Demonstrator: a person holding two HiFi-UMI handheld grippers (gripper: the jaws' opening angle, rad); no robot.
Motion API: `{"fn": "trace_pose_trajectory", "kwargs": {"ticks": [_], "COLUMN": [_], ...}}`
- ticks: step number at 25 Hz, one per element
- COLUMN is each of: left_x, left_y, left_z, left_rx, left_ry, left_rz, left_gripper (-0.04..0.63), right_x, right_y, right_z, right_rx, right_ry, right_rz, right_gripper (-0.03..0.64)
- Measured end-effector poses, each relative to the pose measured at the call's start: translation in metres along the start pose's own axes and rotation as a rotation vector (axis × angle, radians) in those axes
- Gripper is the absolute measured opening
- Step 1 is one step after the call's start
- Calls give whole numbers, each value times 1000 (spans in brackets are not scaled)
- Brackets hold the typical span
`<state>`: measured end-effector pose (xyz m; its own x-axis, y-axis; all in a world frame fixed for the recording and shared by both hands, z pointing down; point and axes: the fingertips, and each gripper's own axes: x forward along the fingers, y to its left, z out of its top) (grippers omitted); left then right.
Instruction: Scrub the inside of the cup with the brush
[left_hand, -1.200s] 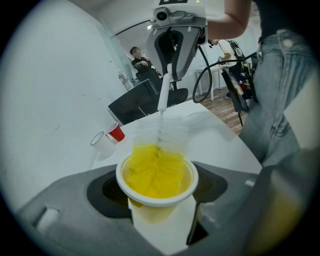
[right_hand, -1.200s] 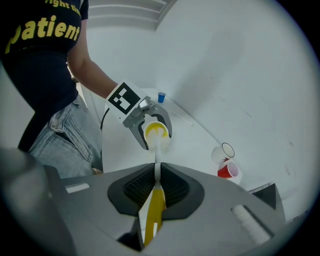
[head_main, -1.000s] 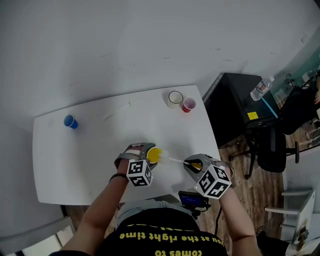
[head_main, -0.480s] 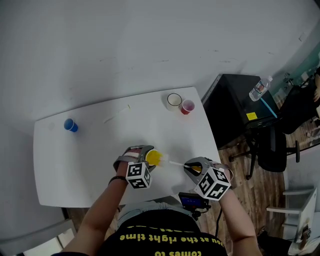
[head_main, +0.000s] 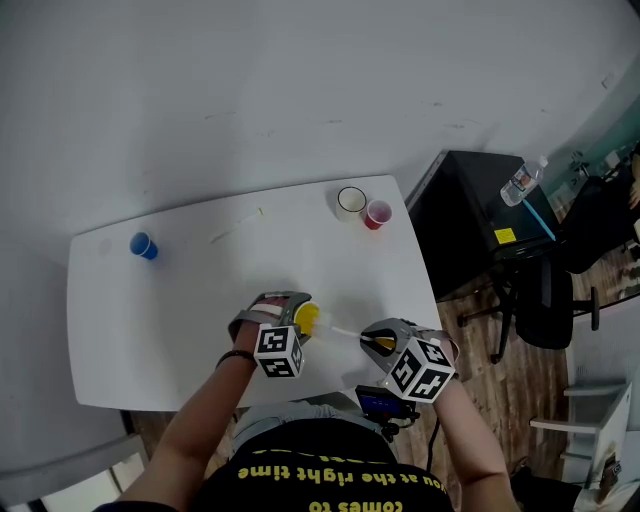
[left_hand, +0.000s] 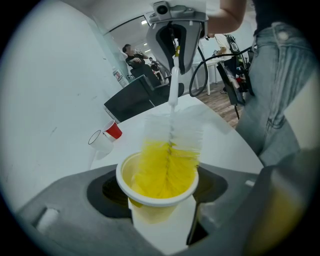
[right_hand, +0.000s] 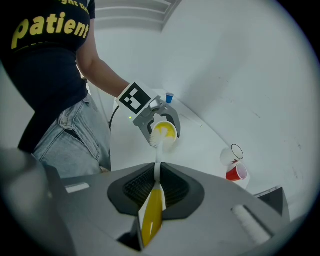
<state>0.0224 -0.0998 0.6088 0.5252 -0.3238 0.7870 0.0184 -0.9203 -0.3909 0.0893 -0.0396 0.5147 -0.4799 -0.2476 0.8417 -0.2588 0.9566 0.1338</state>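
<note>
My left gripper (head_main: 292, 318) is shut on a yellow cup (left_hand: 157, 192) with a white rim, held tilted above the white table (head_main: 180, 300). My right gripper (head_main: 372, 338) is shut on the yellow handle of a bottle brush (right_hand: 154, 207). The brush's white stem runs leftward to the cup (head_main: 306, 318). Its bristle head (left_hand: 167, 162) sits partly inside the cup's mouth, the upper bristles still outside. In the right gripper view the cup (right_hand: 165, 131) shows between the left gripper's jaws, with the brush head at its rim.
A white cup (head_main: 350, 201) and a red cup (head_main: 377, 212) stand together at the table's far right. A blue cup (head_main: 143, 245) stands at the far left. A black cabinet (head_main: 470, 225) and an office chair (head_main: 545, 295) are to the right of the table.
The cup and both grippers have shifted slightly toward the table's near edge. Both grips are unchanged.
</note>
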Motion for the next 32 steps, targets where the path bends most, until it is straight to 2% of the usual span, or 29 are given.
{"fn": "trace_pose_trajectory", "kwargs": {"ticks": [8,19,32], "left_x": [0,0,-1], "left_y": [3,1,2], "left_z": [-8,4,6], "left_rx": [-34,1,-8], "left_ry": [0,3,-16], "left_rz": [4,-5,3], "left_gripper": [341,341,341], "right_x": [-11,-2,-24], "right_y": [1,1,2], "right_z": [3,11,5], "right_rx": [-13,13,19], "right_ry": [-12,-25,-38], "right_rz": [8,17,20], "right_gripper": [41,44,43]}}
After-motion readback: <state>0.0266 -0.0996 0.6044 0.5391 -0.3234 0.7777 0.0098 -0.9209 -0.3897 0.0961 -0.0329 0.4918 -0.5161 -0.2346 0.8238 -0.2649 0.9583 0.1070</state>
